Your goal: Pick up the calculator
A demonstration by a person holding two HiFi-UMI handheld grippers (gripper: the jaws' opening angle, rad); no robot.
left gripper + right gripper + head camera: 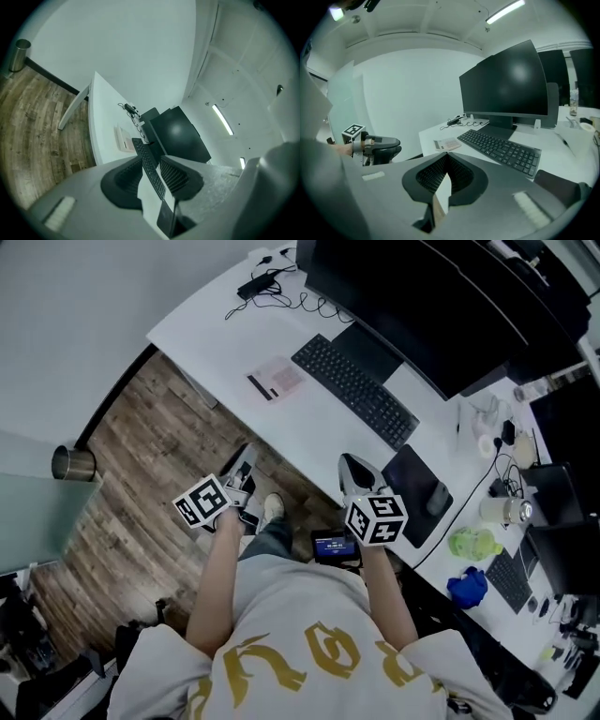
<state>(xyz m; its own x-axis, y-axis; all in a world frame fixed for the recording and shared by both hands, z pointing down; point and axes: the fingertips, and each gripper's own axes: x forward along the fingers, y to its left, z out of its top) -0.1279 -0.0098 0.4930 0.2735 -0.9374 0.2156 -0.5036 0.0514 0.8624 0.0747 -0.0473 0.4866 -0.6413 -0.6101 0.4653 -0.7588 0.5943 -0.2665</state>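
The calculator (274, 381) is a flat pinkish-white slab on the white desk (206, 324), just left of the black keyboard (354, 390). It also shows in the left gripper view as the calculator (125, 139) and in the right gripper view as the calculator (448, 144). My left gripper (242, 457) hangs over the floor, short of the desk edge. Its jaws (151, 161) stand a narrow gap apart and hold nothing. My right gripper (354, 465) hovers at the desk's near edge, right of the calculator. Its jaws (447, 157) touch at the tips, empty.
A large dark monitor (422, 306) stands behind the keyboard. A black mat with a mouse (438, 500) lies right of my right gripper. Cables and an adapter (262, 282) sit at the far left corner. Cups and green and blue objects (473, 542) crowd the right. A metal bin (73, 463) stands on the wooden floor.
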